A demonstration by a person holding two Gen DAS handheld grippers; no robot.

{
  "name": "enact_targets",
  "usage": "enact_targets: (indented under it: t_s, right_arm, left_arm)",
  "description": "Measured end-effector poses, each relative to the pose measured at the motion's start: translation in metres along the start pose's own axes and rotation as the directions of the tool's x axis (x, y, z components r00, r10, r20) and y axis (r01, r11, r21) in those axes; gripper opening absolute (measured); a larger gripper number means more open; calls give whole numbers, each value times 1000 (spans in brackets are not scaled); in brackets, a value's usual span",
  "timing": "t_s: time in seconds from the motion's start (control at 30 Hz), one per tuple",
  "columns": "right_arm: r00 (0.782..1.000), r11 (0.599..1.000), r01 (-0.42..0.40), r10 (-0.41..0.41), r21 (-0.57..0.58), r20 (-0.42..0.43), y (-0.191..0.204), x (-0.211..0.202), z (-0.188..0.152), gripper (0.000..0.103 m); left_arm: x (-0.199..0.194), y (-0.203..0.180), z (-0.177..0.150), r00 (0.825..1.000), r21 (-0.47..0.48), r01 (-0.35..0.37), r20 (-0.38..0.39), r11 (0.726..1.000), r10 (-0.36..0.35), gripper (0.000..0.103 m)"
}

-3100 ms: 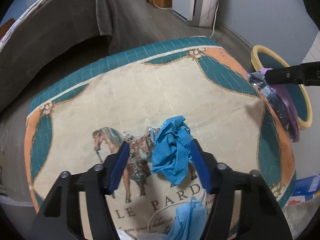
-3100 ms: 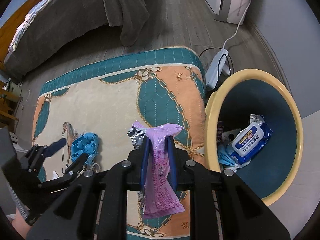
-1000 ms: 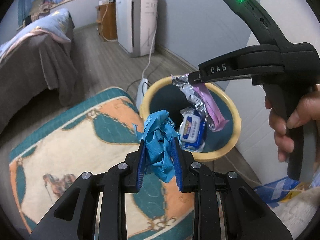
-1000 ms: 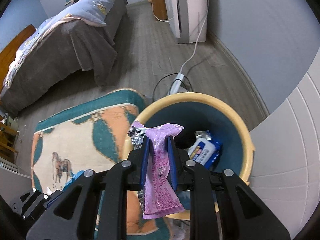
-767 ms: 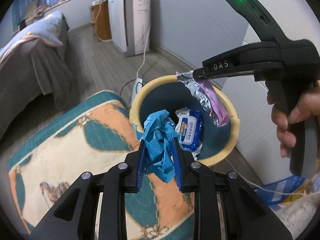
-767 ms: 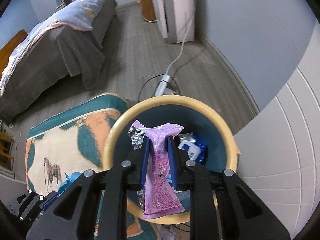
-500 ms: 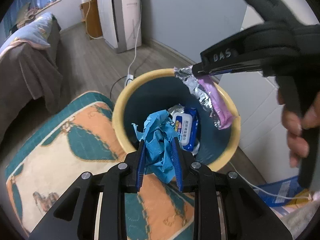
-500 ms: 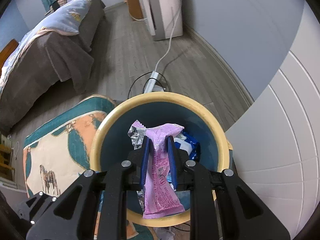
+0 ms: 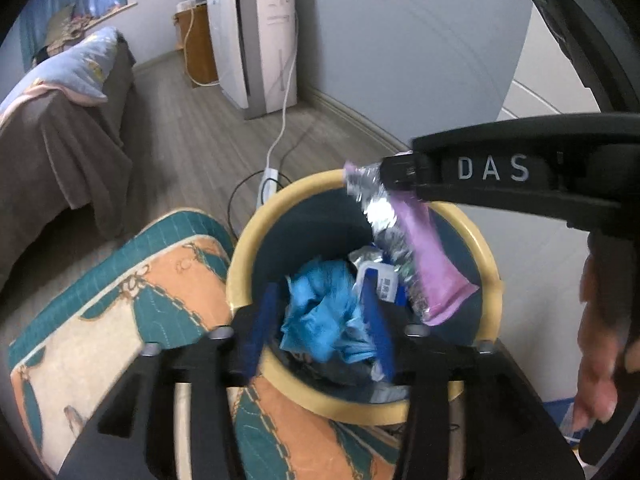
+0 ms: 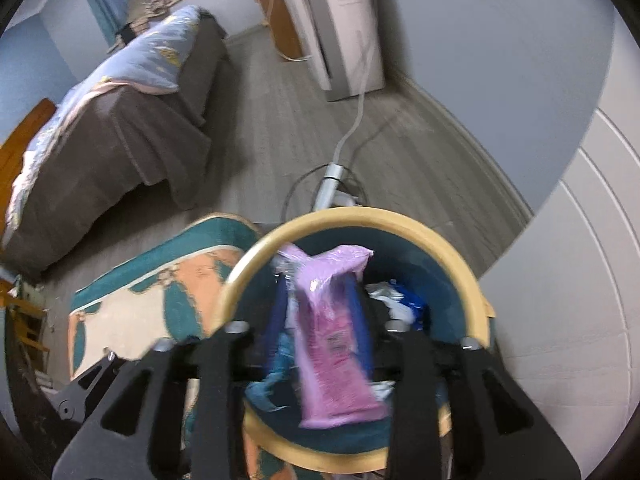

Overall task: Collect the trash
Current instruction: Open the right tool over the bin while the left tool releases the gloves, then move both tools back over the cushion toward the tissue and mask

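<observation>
A round bin with a yellow rim (image 9: 240, 264) and a teal inside stands on the floor by the wall. My left gripper (image 9: 320, 322) hangs over it, its jaws opening. A crumpled blue wad (image 9: 320, 312) sits loose between the blue pads, which stand apart from it. My right gripper (image 10: 320, 308) is over the same bin's rim (image 10: 360, 212), jaws opening too. A purple snack wrapper (image 10: 332, 340) with a silver lining hangs blurred between its pads, a gap showing on the left side. The left wrist view shows the wrapper (image 9: 424, 264) dangling from the right gripper's tip (image 9: 396, 172).
A blue and white wipes pack (image 9: 380, 280) lies in the bin. A teal and orange rug (image 9: 132, 300) covers the floor to the left. A power strip (image 10: 330, 188) with cables lies behind the bin. A bed (image 10: 120, 120) and a white appliance (image 10: 348, 20) stand further off. A person's hand (image 9: 600, 320) holds the right gripper.
Both grippers have moved from beside the rug to above the bin. Both pairs of jaws, shut on the wad and the wrapper before, have spread apart, and both pieces now sit loose.
</observation>
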State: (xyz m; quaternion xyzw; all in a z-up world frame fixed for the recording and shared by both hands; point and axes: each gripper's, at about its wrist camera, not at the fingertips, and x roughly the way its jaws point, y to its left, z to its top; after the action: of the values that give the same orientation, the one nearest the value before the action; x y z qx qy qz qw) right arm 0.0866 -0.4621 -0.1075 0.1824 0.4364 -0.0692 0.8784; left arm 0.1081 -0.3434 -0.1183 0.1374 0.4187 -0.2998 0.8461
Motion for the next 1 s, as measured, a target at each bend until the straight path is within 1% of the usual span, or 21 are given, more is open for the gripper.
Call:
enact_targets:
  t_s: [0.03, 0.07, 0.1, 0.13, 0.17, 0.2, 0.23, 0.27, 0.37, 0.5, 0.63, 0.77, 0.9, 1.0]
  right_arm:
    - [1000, 1000, 2, -2, -7, 5, 2, -1, 0, 57]
    - [1000, 1000, 7, -7, -11, 10, 3, -1, 0, 63]
    - [1000, 1000, 12, -12, -13, 14, 4, -2, 0, 65]
    - [1000, 1000, 17, -16, -11, 14, 4, -2, 1, 71]
    - [1000, 1000, 17, -17, -7, 14, 4, -2, 1, 80]
    - [1000, 1000, 17, -17, -3, 15, 4, -2, 1, 85]
    - [1000, 1000, 20, -20, -1, 16, 3, -2, 1, 92]
    - [1000, 1000, 23, -23, -1, 18, 3, -1, 1, 97]
    - [999, 999, 40, -40, -11, 15, 6, -1, 0, 97]
    - [999, 998, 51, -51, -35, 1, 16, 1, -1, 97]
    - [998, 994, 67, -67, -83, 7, 32, -4, -4, 97]
    - [996, 988, 87, -85, -128, 26, 52, -22, -10, 97]
    - [999, 989, 50, -48, -138, 19, 75, -39, -25, 97]
    - [998, 983, 63, -60, -175, 22, 99, -47, -39, 97]
  left_arm:
    - [-1, 1, -1, 1000, -5, 0, 5, 1000, 0, 65]
    - [-2, 3, -3, 1000, -16, -3, 8, 1000, 3, 69]
    - [-3, 5, -4, 1000, -24, -6, 8, 1000, 6, 77]
    - [-3, 7, -6, 1000, -31, -10, 8, 999, 10, 84]
    - [-4, 10, -8, 1000, -39, -18, 10, 999, 19, 88]
    - [-6, 12, -11, 999, -47, -32, 14, 998, 32, 93]
    - [-7, 15, -12, 999, -53, -40, 16, 998, 41, 94]
    - [-9, 17, -14, 999, -59, -46, 16, 997, 47, 94]
    - [-12, 24, -17, 998, -75, -59, 10, 995, 60, 95]
    - [-27, 36, -23, 997, -92, -74, 22, 993, 76, 95]
    - [-46, 52, -28, 994, -98, -102, 36, 990, 106, 95]
    - [-75, 76, -37, 990, -135, -125, 43, 983, 131, 95]
    - [-115, 107, -52, 984, -189, -155, 57, 970, 168, 96]
    - [-147, 128, -66, 978, -222, -183, 60, 958, 201, 96]
